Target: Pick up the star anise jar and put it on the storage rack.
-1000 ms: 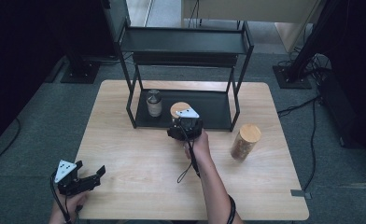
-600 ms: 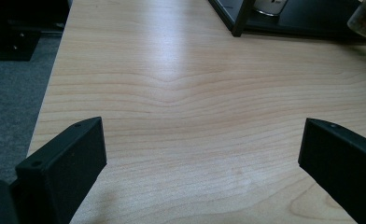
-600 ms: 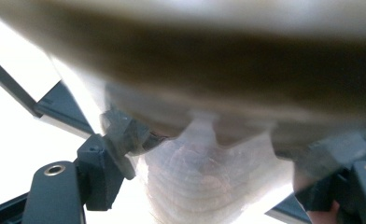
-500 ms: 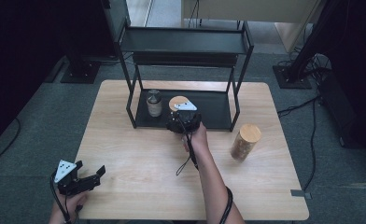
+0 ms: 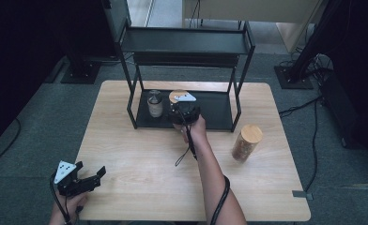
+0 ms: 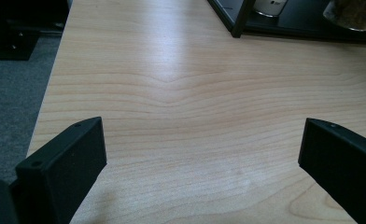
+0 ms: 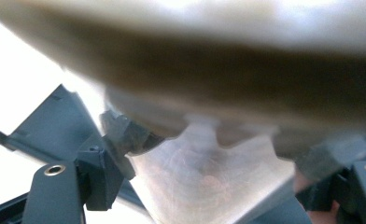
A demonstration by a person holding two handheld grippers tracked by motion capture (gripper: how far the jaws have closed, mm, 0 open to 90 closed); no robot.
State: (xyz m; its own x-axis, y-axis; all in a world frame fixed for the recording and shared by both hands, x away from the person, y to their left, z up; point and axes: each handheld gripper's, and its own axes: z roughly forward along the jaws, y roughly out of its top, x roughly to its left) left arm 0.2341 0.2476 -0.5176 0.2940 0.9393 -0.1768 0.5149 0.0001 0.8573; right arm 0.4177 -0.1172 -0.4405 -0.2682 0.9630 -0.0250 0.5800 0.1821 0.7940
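The right hand-held gripper (image 5: 180, 107), clamped on a wooden-lidded jar (image 5: 176, 96), has carried it toward the counter's far edge, onto the rack's (image 5: 219, 110) bottom shelf.

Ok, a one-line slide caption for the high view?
Right tool sets a cork-lidded jar on the black rack; left tool waits open.

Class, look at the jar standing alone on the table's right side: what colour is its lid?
The lid is light tan, like wood or cork; it shows best in the high view.

A pale wooden table (image 5: 140, 154) stands on grey carpet (image 5: 41, 140), with dark surroundings and black stands (image 5: 81, 70) behind.
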